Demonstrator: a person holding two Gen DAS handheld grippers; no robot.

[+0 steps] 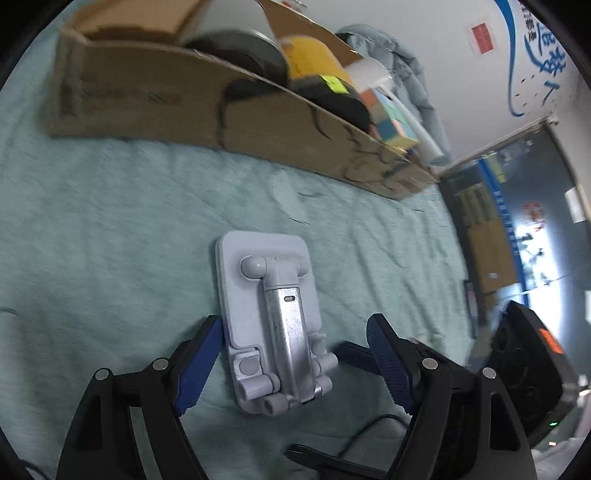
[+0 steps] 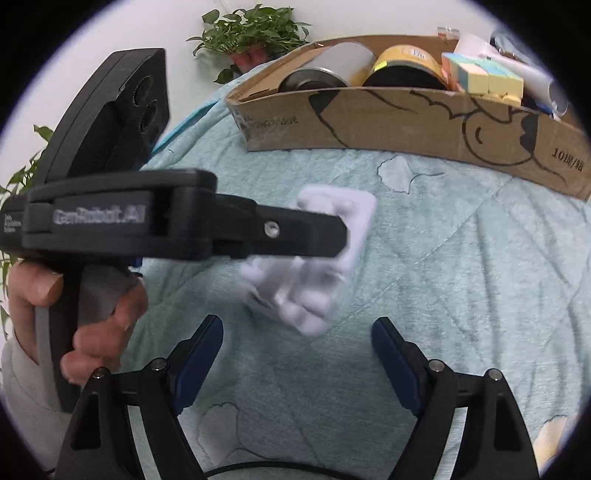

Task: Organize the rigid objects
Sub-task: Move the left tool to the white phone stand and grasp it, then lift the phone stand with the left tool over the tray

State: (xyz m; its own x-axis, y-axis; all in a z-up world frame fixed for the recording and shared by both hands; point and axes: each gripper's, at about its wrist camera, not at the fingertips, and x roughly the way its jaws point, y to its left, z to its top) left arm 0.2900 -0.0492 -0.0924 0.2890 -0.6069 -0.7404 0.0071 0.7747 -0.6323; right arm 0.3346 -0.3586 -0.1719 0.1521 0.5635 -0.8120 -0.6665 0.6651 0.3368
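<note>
A pale lavender folding phone stand (image 1: 273,317) with a silver metal arm lies flat on the teal blanket. My left gripper (image 1: 295,325) straddles its near end, pointing down. The left blue pad (image 1: 207,354) is at the stand's edge and the right pad (image 1: 388,362) stands clear of it, so the gripper is open. From the right wrist view the stand (image 2: 314,266) looks blurred, and a finger of the left gripper (image 2: 325,236) crosses over it. My right gripper (image 2: 297,328) hovers just short of the stand, open with nothing between its fingers.
A long cardboard box (image 2: 406,118) sits behind the stand, holding a metal tin (image 2: 314,79), a yellow can (image 2: 406,62), a pastel puzzle cube (image 2: 484,77) and a white tube. A person's hand (image 2: 103,314) grips the left handle. A potted plant (image 2: 251,33) stands behind the box.
</note>
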